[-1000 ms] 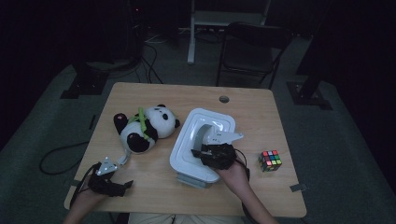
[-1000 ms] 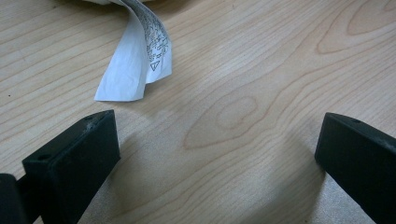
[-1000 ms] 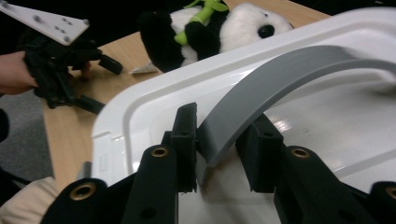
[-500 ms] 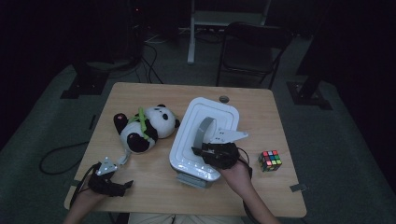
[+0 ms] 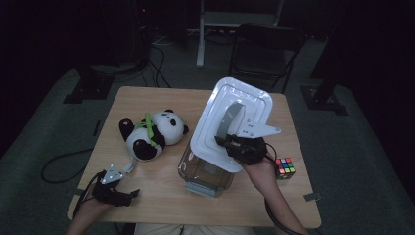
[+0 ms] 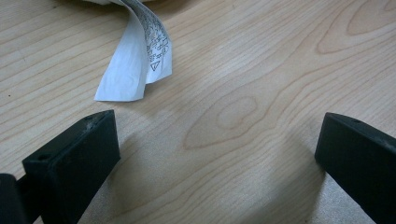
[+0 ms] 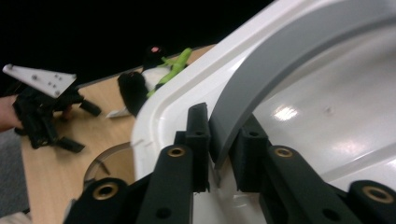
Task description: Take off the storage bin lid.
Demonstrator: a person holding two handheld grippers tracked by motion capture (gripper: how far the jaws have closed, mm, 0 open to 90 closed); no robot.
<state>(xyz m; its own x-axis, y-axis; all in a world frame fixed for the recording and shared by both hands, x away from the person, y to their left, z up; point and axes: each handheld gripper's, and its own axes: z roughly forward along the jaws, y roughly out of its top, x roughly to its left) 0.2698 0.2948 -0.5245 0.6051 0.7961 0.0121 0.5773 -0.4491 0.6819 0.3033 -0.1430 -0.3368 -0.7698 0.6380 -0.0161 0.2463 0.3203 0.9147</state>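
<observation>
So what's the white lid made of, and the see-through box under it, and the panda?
The lid looks like hard, glossy white plastic: light glints off it, and its grey handle looks matte. The box seems to be clear plastic, since the table shows through its walls. The panda looks like soft plush fabric, with a fuzzy outline and a paper-like tag.

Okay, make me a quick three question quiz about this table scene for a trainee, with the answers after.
1. True or false: the right tool grips the lid by its grey handle.
2. Which toy lies nearest the left tool: A panda, B puzzle cube?
3. How does the lid sit on the clear box?

Key: 1 true. 2 A. 3 Tilted, raised off the box's far side.
</observation>
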